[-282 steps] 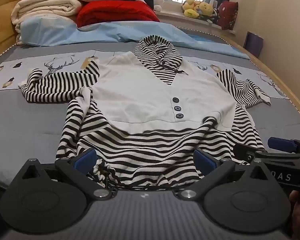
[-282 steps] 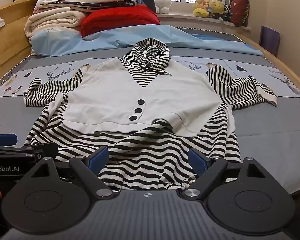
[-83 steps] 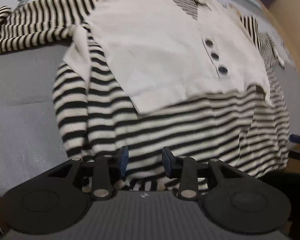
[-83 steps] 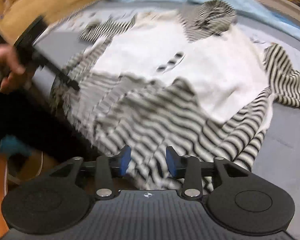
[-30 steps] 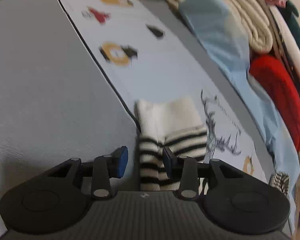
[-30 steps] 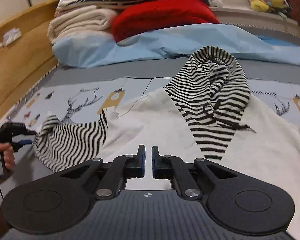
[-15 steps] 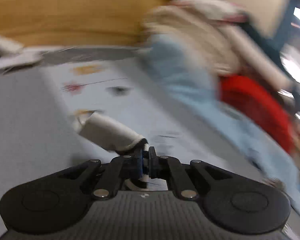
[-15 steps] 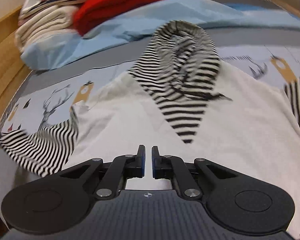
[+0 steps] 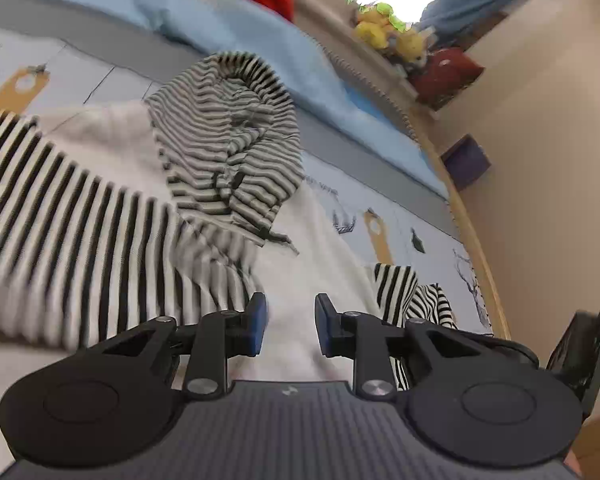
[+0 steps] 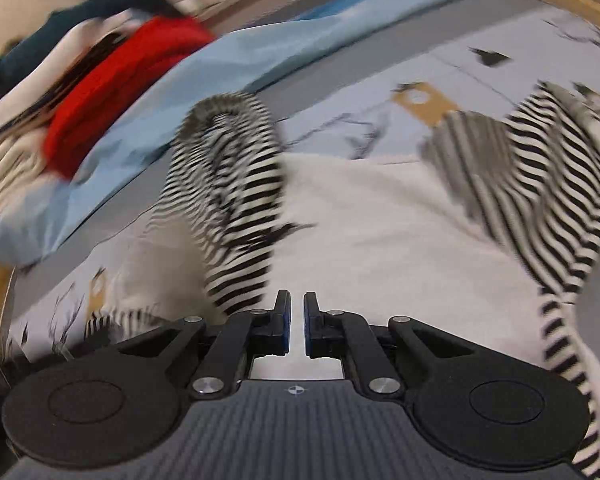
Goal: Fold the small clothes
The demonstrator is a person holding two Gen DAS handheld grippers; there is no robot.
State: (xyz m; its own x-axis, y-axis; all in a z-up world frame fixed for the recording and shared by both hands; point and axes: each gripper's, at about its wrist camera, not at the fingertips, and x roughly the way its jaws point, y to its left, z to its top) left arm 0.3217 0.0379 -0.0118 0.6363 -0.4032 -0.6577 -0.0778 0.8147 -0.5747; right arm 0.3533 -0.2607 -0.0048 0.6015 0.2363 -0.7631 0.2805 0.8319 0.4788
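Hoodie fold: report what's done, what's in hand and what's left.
Done: one striped sleeve lies folded across the white front of the hoodie. In hand: nothing; the left gripper is opening just above the front with nothing between its pads, and the right gripper is shut and empty. Left: the other sleeve is spread out to the side, the hood lies flat at the top, and the body is not folded.

The striped left sleeve (image 9: pixel 80 232), a second ago spread toward the bed's left edge, now lies folded across the garment's white front (image 9: pixel 324 248). The left gripper (image 9: pixel 288 324), which had pinched it, has let go, its jaws opening with nothing between them.
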